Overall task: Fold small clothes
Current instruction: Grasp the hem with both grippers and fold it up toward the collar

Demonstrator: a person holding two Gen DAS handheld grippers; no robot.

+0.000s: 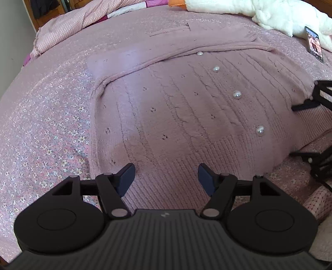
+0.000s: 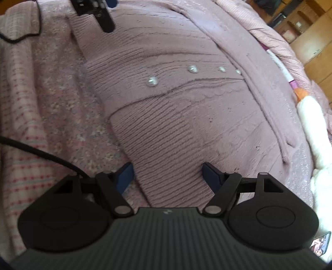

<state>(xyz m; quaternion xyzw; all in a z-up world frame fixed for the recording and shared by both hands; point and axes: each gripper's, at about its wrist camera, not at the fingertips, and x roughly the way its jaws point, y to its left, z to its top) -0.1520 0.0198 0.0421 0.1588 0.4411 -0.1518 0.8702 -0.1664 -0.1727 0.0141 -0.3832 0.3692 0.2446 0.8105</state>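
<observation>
Lying flat on the flowered bedspread, the pink cardigan is shown buttoned, hem nearest. At left, the left gripper is held released above the ribbed hem; at right, the right gripper likewise. Both hem corners are best pinched together and evenly.

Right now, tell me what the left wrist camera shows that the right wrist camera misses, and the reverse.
Only the left wrist view shows the whole left side edge of the cardigan against the flowered bedspread, and the left gripper close up, its jaws open.

Only the right wrist view shows a black cable, wooden furniture, and the right gripper close up, jaws open over the ribbed hem.

Both show the pink cardigan lying flat, its row of pearl buttons, the white fluffy blanket, a phone, and each other's gripper at the frame edge.
</observation>
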